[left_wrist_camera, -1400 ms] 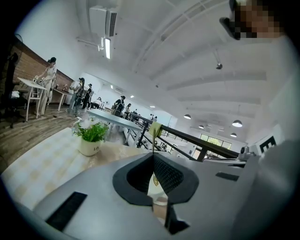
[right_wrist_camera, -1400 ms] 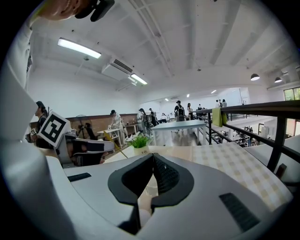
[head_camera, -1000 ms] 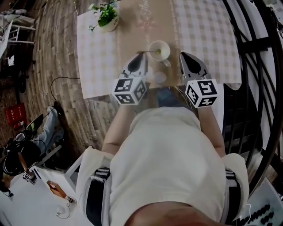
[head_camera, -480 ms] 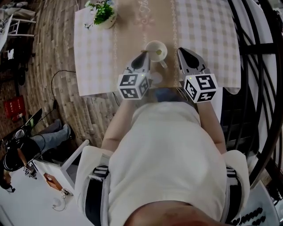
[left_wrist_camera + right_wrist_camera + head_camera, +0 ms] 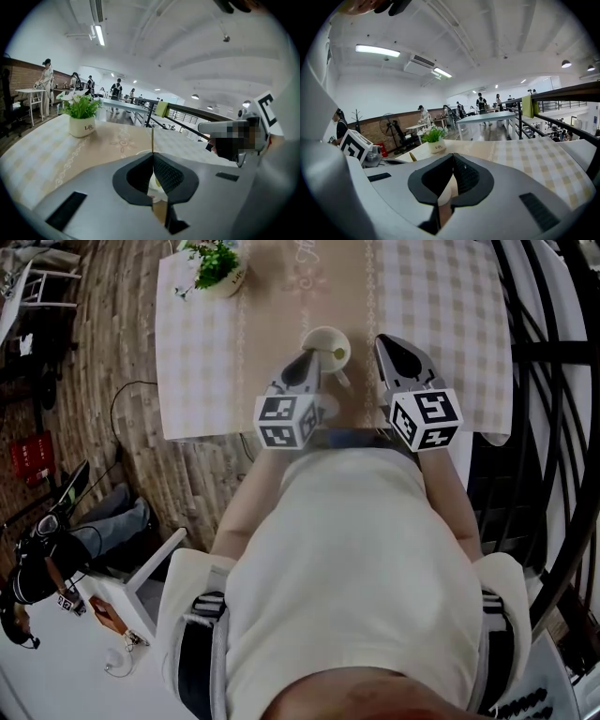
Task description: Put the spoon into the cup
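The spoon (image 5: 337, 354) is already sitting with its bowl end inside the cup (image 5: 323, 338), which is standing upright on the tan runner of the table (image 5: 197, 352), near the table's front edge. The left tool (image 5: 307, 360) is reaching to the cup's left rim with its jaws pressed together. In the left gripper view a thin gold strip, probably the spoon's handle (image 5: 152, 138), is showing right at the closed tips, so the tool is most likely gripping the spoon. Going by that, the placing is nearly done; what is left is letting go and drawing the tool clear without tipping the cup.

The right tool (image 5: 381, 339) is hovering just right of the cup, jaws closed on nothing, and is taking no part.

Room is opening mostly to the left and back, across the checked cloth toward the potted plant (image 5: 217, 263), which is standing well apart at the far corner. The front edge is lying close under both tools, and a dark railing (image 5: 553, 334) is crowding the right side.
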The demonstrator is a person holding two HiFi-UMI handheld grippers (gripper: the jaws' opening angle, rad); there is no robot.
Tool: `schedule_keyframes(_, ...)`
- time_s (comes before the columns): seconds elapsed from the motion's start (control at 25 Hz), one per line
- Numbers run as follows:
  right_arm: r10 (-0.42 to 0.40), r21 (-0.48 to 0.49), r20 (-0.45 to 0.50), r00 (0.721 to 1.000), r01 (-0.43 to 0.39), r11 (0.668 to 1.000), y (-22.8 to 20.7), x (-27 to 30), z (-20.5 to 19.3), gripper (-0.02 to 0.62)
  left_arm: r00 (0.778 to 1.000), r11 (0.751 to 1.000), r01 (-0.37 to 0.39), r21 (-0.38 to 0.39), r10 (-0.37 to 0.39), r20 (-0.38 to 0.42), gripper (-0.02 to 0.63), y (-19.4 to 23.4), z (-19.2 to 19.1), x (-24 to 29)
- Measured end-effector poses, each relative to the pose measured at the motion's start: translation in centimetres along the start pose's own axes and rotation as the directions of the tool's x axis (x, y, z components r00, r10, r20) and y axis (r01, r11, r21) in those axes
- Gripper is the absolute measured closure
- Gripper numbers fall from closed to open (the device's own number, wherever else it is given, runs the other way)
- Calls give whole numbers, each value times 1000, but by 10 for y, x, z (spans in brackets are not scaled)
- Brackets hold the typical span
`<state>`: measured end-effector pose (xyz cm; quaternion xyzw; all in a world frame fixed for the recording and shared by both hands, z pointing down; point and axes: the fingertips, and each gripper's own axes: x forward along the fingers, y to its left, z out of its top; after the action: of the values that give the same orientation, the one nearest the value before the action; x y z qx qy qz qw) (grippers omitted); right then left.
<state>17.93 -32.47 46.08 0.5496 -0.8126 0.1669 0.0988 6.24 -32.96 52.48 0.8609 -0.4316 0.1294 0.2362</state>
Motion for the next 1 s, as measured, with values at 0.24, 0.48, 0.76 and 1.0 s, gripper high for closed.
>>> schedule_keyframes(0.24,22,-4,-7,1000,-22,1000,-2,5,-2,594,999,999,-38,0,38,3,601,8,-2,1)
schedule_keyframes(0.48,38,-6,-12,999,-38,999,5,10,-7,594,996,995,-94,-30,94,-4,601,24,-13,-2)
schedule_keyframes(0.76,42,-12,-24,999,-42,999,11,3,-17,594,994,991,-112,-74,113,-1,601,30,-20,-7)
schedule_keyframes(1.0,51,-9,-29,998,-51,999,21,-6,-33,594,993,990,-120,-71,121,10,600,31,-28,-13)
